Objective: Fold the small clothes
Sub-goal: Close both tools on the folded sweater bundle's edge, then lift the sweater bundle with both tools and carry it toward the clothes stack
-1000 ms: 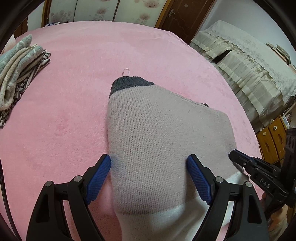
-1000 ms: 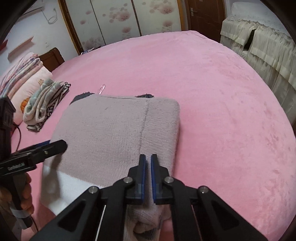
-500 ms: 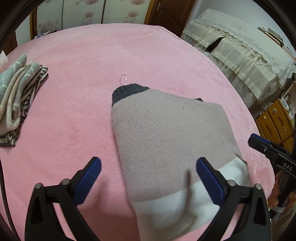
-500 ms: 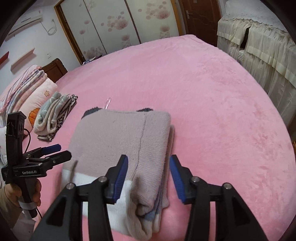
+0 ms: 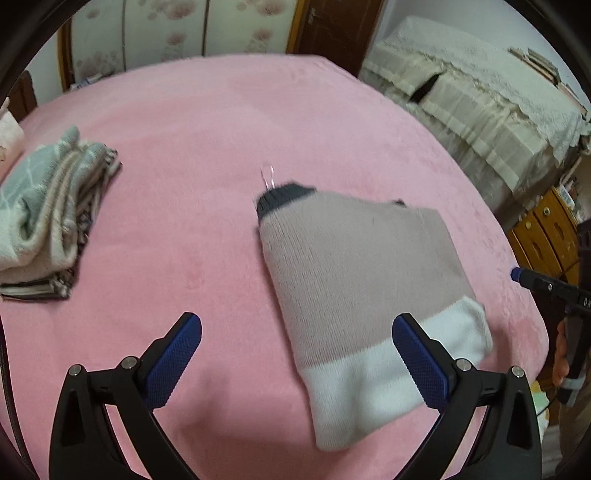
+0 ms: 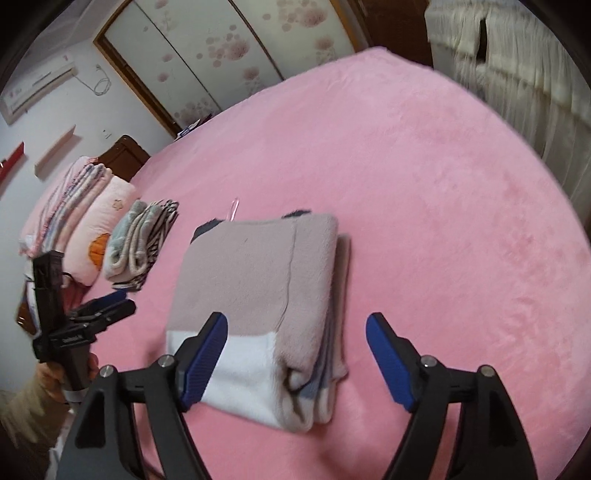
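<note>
Left wrist view: folded sweater [image 5: 354, 266] lies released mid-bed [image 5: 221, 122] | left gripper [image 5: 297, 354] fingers wide, empty | right gripper [image 6: 295, 354] fingers just opened, empty | we judge fold finished; next, carry it to folded pile [image 5: 48, 218].

Bed cover [image 5: 207, 155]: pink plush, fills most of both views.
Wardrobe doors [image 6: 236, 55]: pale panels with pink flower print in wooden frames, top centre of the right wrist view.
Air conditioner [image 6: 35, 86]: white wall unit, upper left, a cord hanging beside it.
Pillows [image 6: 85, 221]: pink stack at the left edge of the right wrist view, by a dark wooden headboard.
Lace-covered furniture [image 5: 476, 107]: cream frilled cloth, upper right of the left wrist view.
Wooden cabinet [image 5: 546, 236]: orange-brown doors, right edge.
Dark door [image 5: 332, 29]: top centre.
</note>
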Available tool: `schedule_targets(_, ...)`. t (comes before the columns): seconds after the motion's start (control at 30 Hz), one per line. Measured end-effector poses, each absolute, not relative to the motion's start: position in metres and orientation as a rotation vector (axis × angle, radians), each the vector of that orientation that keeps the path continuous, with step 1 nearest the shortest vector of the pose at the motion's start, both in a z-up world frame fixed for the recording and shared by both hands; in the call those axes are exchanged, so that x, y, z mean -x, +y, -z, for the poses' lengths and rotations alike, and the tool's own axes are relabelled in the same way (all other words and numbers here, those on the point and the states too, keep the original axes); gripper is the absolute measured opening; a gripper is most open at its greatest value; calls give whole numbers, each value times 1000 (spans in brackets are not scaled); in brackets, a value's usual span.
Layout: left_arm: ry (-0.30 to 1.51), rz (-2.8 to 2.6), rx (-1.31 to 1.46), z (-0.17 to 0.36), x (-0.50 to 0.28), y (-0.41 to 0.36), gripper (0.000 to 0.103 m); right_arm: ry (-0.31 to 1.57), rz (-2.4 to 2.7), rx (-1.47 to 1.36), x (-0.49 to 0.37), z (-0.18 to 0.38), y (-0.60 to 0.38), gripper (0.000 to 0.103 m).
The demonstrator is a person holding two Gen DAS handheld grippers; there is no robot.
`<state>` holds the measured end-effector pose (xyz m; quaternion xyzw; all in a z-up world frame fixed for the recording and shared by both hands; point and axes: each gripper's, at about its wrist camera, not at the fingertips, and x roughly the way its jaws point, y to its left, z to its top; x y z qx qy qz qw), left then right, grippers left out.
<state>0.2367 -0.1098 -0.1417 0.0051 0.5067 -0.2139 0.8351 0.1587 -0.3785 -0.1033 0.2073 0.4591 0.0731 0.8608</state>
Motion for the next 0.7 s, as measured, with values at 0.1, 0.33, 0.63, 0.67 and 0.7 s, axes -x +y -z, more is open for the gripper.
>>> schedule_targets(0.1,1191,533,96,166,-245,-110,103,1000,-200,-474,-164,120,-376,78)
schedule_targets(0.33,1305,607,343,223,-266,-109,102,1121,-263,-640,-191,184,-381,78)
schedule_targets(0.63,1321,702,459,266,-278,-122,103,1146,-329,-766,-220,233,-381,78)
schedule_targets(0.67,1312,707,473,268,-279,-122,103,1141,-338,-761,-222,234,-378,78)
schedule_targets(0.7,1306,706,479,268,-279,-122,103,1131,-352,-756,-223,234,-377,78)
